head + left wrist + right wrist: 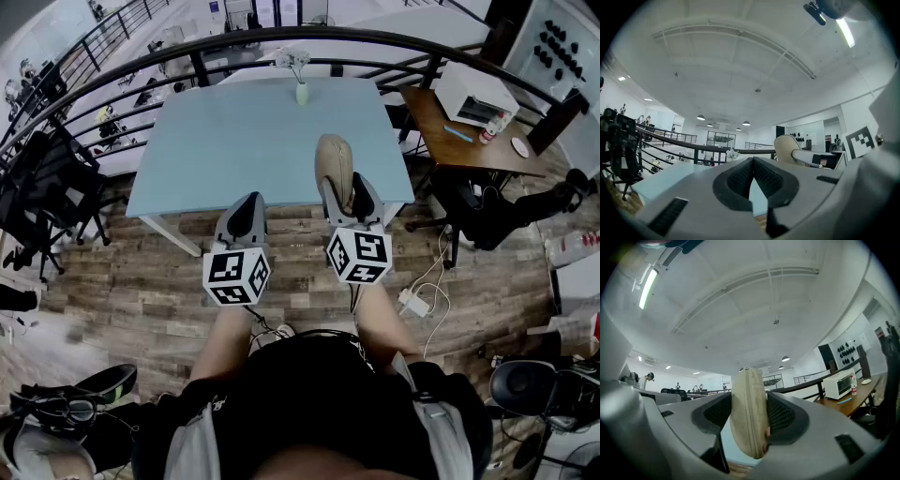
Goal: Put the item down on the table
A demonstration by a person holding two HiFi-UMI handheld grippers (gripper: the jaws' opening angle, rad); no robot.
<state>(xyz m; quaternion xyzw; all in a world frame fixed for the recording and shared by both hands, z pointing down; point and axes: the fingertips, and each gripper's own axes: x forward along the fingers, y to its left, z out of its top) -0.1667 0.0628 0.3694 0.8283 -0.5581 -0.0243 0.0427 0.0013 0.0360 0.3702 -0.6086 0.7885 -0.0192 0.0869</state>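
A beige oval zip pouch (333,164) stands on edge between the jaws of my right gripper (345,195), which is shut on it above the near right edge of the light-blue table (253,141). In the right gripper view the pouch (748,394) fills the gap and both pads press its sides. To its left my left gripper (246,216) hangs over the table's near edge. Its pads (740,176) meet at the tips with nothing between them. The pouch (786,146) also shows at the right of the left gripper view.
A small white vase with flowers (301,91) stands at the table's far edge. A wooden side table (441,141) at the right carries a white oven (474,95). Black chairs (42,192) stand at the left, a curved railing (281,36) runs behind, and a power strip (413,303) lies on the floor.
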